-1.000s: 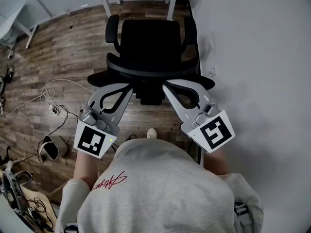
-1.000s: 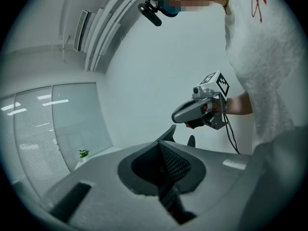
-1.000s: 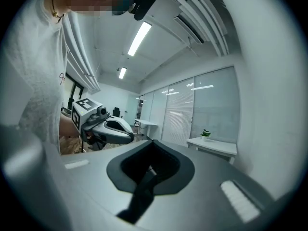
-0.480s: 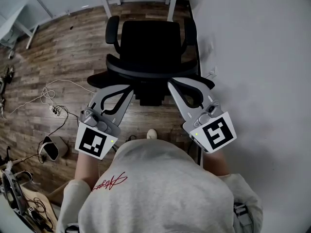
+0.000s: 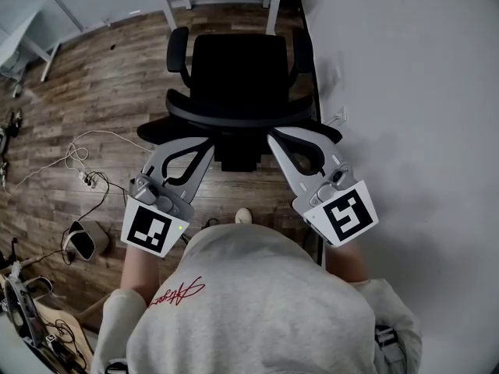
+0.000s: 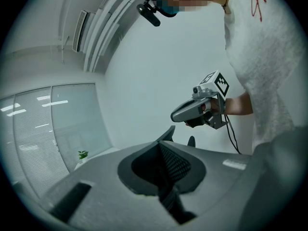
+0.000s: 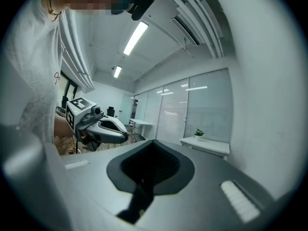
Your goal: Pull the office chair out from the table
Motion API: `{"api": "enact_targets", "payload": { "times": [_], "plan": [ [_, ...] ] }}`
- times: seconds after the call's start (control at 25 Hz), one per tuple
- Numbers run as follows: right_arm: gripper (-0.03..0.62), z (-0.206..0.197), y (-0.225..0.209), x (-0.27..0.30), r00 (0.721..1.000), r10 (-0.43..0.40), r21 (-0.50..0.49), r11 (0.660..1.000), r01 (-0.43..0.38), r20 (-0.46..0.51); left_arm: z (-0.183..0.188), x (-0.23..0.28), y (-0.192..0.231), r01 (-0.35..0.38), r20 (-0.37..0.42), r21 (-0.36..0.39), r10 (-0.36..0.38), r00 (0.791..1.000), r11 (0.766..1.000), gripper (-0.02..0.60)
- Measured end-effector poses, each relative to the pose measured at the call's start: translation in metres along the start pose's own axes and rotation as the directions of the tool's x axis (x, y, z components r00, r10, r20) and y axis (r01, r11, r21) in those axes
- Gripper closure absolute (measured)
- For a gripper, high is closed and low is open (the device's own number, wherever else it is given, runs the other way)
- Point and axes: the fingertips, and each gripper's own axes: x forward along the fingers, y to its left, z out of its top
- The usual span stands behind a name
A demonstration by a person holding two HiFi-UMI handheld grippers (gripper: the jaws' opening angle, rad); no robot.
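Black office chair stands on the wooden floor, close beside the white bench. The left gripper and the right gripper both have their fingers pressed together on the upper rim of its backrest, one at each side.

White cable loops on wood floor, power strip beside; small potted plant on ledge.

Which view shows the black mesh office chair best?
Head view: it shows the whole black mesh office chair from above, with its seat, both armrests and the top edge of the backrest. The left gripper view and the right gripper view each show only a small patch of its mesh between shut jaws.
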Motion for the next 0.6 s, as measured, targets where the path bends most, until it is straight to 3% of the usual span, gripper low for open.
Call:
{"api": "enact_targets", "payload": {
  "times": [0.6],
  "plan": [
    [0.594, 0.0004, -0.0014, -0.0019, 1.0, -0.011, -0.012, 1.0, 0.011, -0.005, 0.0026, 0.0003, -0.0002, 0.011, 0.01, -0.004, -0.011, 1.0, 1.0, 0.578]
  ]
}}
